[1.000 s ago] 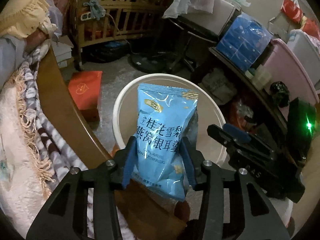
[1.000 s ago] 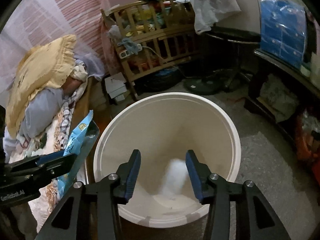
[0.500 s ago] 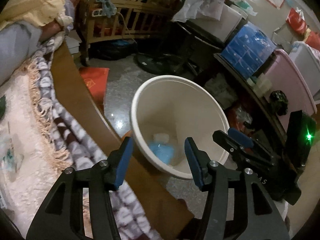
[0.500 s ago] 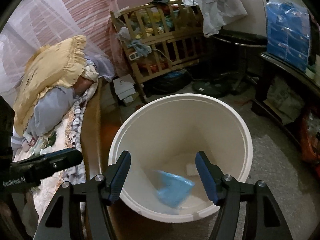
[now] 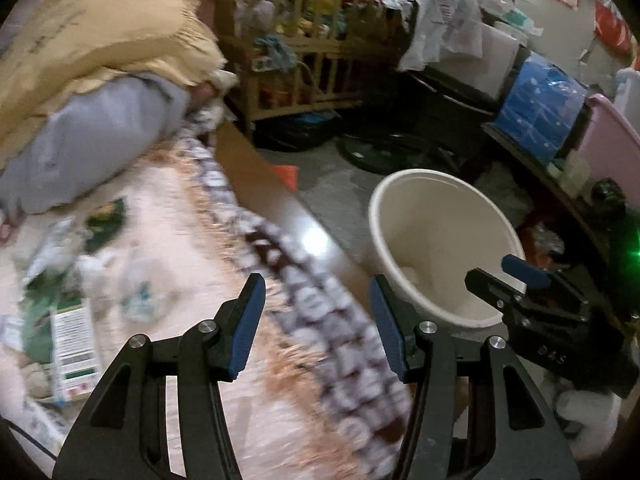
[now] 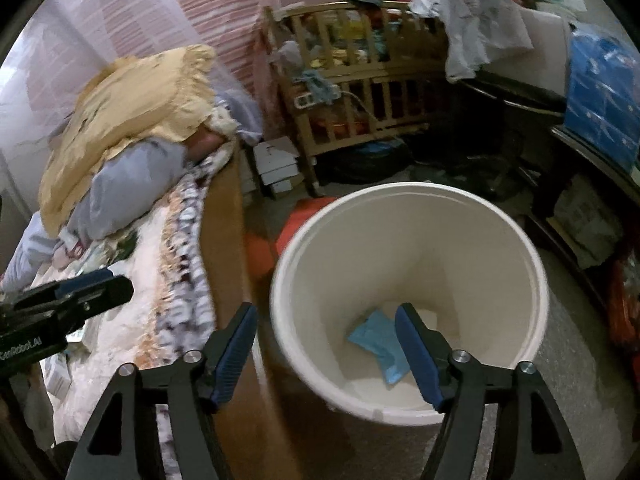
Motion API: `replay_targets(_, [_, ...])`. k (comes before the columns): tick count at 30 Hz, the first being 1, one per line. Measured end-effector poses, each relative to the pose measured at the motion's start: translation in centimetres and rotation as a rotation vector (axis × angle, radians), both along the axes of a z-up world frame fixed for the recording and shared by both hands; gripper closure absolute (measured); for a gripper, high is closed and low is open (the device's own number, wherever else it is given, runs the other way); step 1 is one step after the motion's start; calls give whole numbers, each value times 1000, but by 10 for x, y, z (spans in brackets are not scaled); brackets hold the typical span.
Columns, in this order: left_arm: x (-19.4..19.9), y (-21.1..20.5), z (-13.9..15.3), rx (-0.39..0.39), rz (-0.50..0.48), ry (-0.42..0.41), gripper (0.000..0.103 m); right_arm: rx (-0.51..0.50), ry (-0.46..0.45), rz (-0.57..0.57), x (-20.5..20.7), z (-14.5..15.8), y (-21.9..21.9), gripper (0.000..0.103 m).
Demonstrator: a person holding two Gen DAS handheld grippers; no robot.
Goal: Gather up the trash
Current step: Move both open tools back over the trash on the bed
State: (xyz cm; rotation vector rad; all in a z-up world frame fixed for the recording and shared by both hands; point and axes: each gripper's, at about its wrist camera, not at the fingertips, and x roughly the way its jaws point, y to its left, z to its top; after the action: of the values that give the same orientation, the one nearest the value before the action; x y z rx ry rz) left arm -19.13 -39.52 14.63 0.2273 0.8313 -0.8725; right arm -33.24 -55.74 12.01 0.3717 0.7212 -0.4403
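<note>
A white bucket (image 6: 404,196) stands on the floor beside the bed; it also shows in the left wrist view (image 5: 440,178). A blue snack packet (image 6: 378,340) and something white lie at its bottom. My left gripper (image 5: 316,322) is open and empty above the bed's edge. Several pieces of trash lie on the bed to its left, among them a white and green carton (image 5: 74,354) and crumpled wrappers (image 5: 60,248). My right gripper (image 6: 328,354) is open wide and empty over the bucket's near rim. Each gripper shows in the other's view.
The bed has a fringed blanket (image 5: 312,300) and a wooden side rail (image 6: 228,216). A yellow pillow (image 6: 128,108) lies on grey bedding. A wooden crib (image 6: 360,92), a dark shelf with a blue pack (image 5: 540,116) and a pink bin (image 5: 612,148) crowd the floor around.
The left gripper let go of the blue packet, which now lies in the bucket. The left gripper then swung left over the bed. The right gripper opened wider.
</note>
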Motion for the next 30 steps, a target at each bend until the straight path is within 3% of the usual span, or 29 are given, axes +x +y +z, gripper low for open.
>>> replay_targets(11, [12,80,5,23,126,-89,50,3,-22,153,41,7,82,31])
replay_targets(30, [74,268,-28,75,413,-1,50,47,59,474,145,-14,203,28])
